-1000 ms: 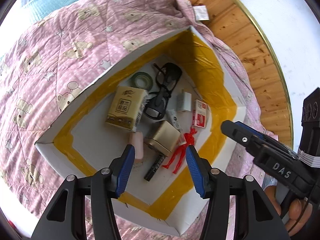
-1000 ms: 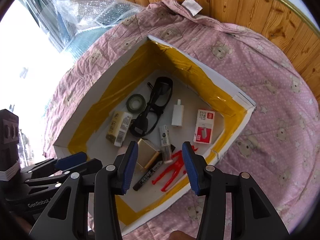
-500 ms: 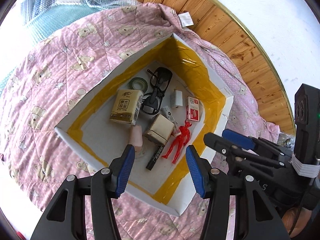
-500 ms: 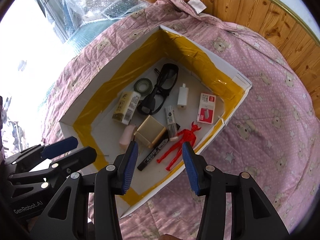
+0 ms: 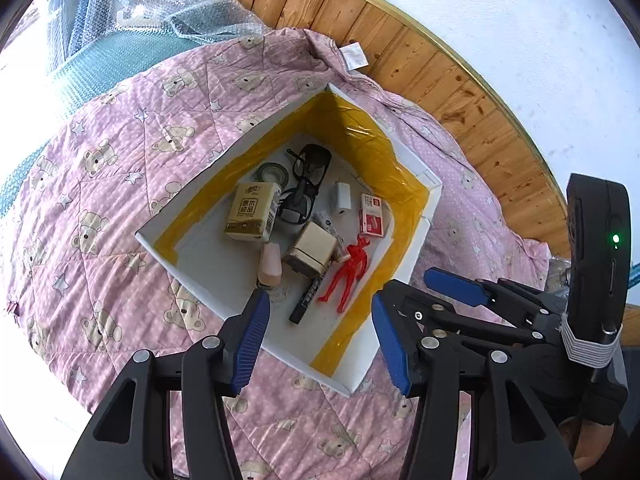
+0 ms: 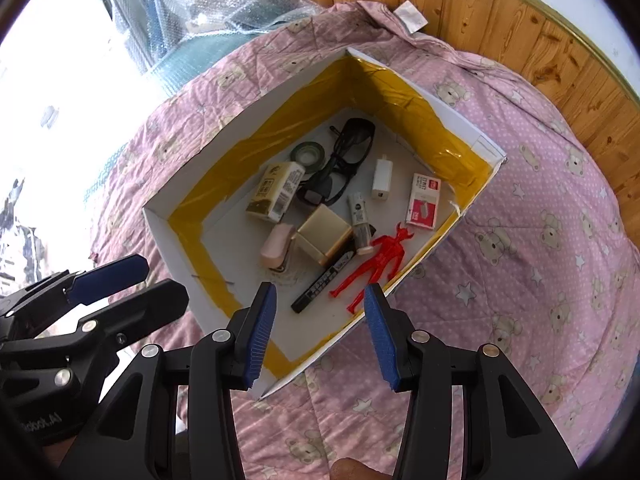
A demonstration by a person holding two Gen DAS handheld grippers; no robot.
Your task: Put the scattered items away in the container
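Note:
A white cardboard box (image 5: pixel 416 248) (image 6: pixel 472 140) with yellow tape inside lies on the pink bear-print quilt. In it are a red toy figure (image 5: pixel 348 272) (image 6: pixel 376 260), a black marker (image 5: pixel 306 300) (image 6: pixel 320 282), a gold box (image 5: pixel 312 248) (image 6: pixel 324 234), black glasses (image 5: pixel 306 184) (image 6: pixel 340 168), a tissue pack (image 5: pixel 252 210) (image 6: pixel 276 190), a tape roll (image 5: pixel 274 172), a white charger (image 6: pixel 382 180) and a red-and-white staples box (image 6: pixel 423 204). My left gripper (image 5: pixel 318 340) and right gripper (image 6: pixel 318 330) hover open and empty above the box's near edge.
The pink quilt (image 5: pixel 100 200) (image 6: pixel 540 240) covers the surface around the box. A wooden panel wall (image 5: pixel 460 92) runs behind it. Bubble wrap (image 6: pixel 224 4) lies at the far left. The other gripper shows at the side of each view.
Both grippers have pulled back and up from the box, which now looks smaller and farther. The items inside have not moved. Both stay open.

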